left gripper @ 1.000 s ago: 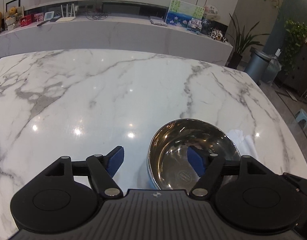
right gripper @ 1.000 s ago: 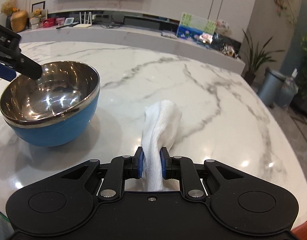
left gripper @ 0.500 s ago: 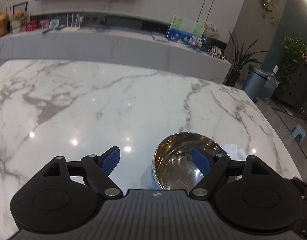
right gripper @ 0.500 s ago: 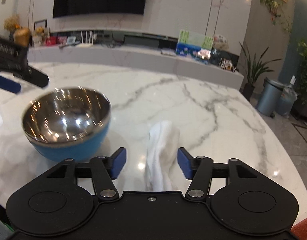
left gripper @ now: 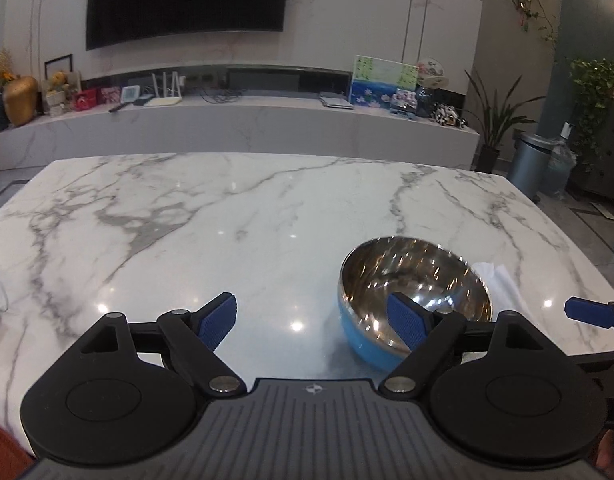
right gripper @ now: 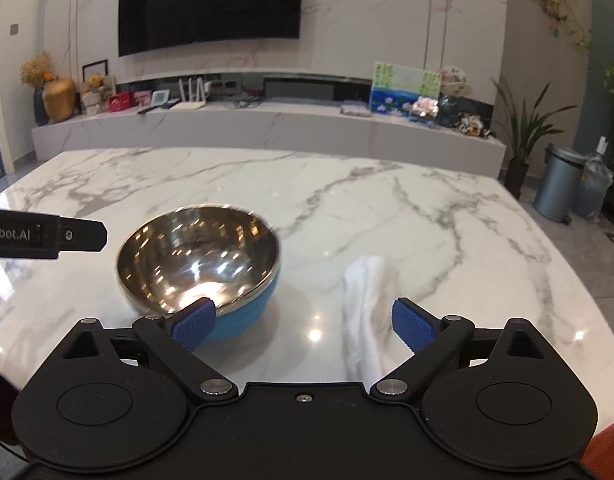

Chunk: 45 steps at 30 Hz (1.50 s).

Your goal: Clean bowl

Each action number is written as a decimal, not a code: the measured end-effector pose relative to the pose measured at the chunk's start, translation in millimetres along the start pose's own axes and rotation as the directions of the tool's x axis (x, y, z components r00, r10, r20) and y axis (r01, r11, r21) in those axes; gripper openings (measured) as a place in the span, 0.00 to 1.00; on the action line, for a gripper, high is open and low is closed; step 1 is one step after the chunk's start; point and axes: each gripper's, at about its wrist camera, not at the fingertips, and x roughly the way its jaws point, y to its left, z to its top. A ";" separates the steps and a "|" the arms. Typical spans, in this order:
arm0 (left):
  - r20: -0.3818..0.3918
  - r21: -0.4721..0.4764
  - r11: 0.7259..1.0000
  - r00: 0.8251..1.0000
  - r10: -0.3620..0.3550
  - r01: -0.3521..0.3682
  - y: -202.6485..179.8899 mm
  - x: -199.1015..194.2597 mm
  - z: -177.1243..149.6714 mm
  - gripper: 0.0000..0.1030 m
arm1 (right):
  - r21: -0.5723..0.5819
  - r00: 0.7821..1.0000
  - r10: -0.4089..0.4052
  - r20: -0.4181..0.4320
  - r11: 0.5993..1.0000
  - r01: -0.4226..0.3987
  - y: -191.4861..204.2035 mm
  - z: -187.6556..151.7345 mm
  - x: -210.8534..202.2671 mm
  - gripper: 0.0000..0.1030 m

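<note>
Both the left gripper and right gripper gape wide, holding nothing; bowl and cloth rest on the surface, likely finished.

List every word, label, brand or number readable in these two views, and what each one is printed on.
"Robot.AI": white letters on the black body of the left gripper, at the left edge of the right wrist view; the word is cut off there, so earlier letters may be missing.
Green painted board on the far counter: marks too small to read.
Red boxes on the counter: print too blurred to read.
Bowl and cloth: no text visible.
</note>
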 end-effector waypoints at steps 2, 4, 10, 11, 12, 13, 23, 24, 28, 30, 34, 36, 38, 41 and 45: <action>-0.012 0.043 0.999 1.000 -0.009 0.009 -3.6 -1.8 -6.7 0.80 | -0.007 1.000 0.015 0.011 1.000 -0.015 4.8 -2.8 -4.2 0.91; -0.026 0.059 0.998 1.000 -0.001 0.003 -6.4 -2.2 -12.0 0.80 | -0.041 0.999 0.019 0.036 0.999 -0.017 11.8 -4.1 -10.2 0.91; -0.090 0.047 0.998 0.995 0.036 -0.031 -7.8 4.2 -20.6 0.80 | -0.084 0.998 0.022 0.052 0.996 -0.018 18.3 -8.1 -15.7 0.91; -0.096 0.051 0.998 0.994 0.048 -0.043 -8.3 5.0 -21.4 0.80 | -0.086 0.998 0.022 0.053 0.996 -0.017 18.3 -8.7 -15.8 0.91; -0.101 0.056 0.997 0.993 0.064 -0.058 -9.2 5.7 -22.2 0.80 | -0.086 0.998 0.022 0.053 0.996 -0.018 17.8 -8.9 -16.1 0.91; -0.110 0.065 0.995 0.991 0.082 -0.075 -10.7 7.0 -22.8 0.80 | -0.085 0.998 0.023 0.053 0.996 -0.018 17.3 -9.1 -16.4 0.91; -0.059 0.146 0.979 0.986 0.155 -0.145 -35.1 5.8 -27.5 0.80 | -0.093 0.997 0.034 0.063 0.995 -0.028 15.4 -13.6 -22.3 0.91; -0.056 0.141 0.981 0.988 0.146 -0.137 -35.9 6.1 -27.0 0.80 | -0.093 0.997 0.032 0.065 0.995 -0.026 14.7 -14.2 -23.5 0.91; -0.056 0.127 0.985 0.990 0.128 -0.120 -37.8 7.6 -27.4 0.80 | -0.073 0.997 0.023 0.072 0.997 -0.018 9.6 -15.6 -26.8 0.91; -0.055 0.140 0.983 0.990 0.130 -0.121 -39.5 8.1 -28.9 0.80 | -0.060 0.997 0.018 0.076 0.998 -0.014 7.3 -16.4 -28.1 0.91; -0.057 0.159 0.979 0.988 0.140 -0.130 -42.2 9.1 -30.7 0.80 | -0.049 0.997 0.010 0.077 0.999 -0.006 5.1 -16.6 -28.7 0.91; -0.058 0.160 0.978 0.988 0.144 -0.133 -42.3 9.0 -30.8 0.80 | -0.048 0.997 0.009 0.076 0.999 -0.005 4.4 -17.2 -28.8 0.91; -0.063 0.163 0.977 0.987 0.148 -0.136 -42.5 9.5 -30.9 0.80 | -0.047 0.997 0.010 0.076 0.999 -0.006 3.8 -18.1 -29.1 0.91; -0.068 0.168 0.976 0.986 0.154 -0.141 -42.9 10.4 -31.6 0.80 | -0.041 0.997 0.013 0.074 0.999 -0.010 3.4 -18.7 -28.8 0.91; -0.074 0.168 0.976 0.985 0.155 -0.140 -42.5 11.3 -32.4 0.80 | -0.028 0.997 0.015 0.074 1.000 -0.013 0.3 -19.2 -28.9 0.91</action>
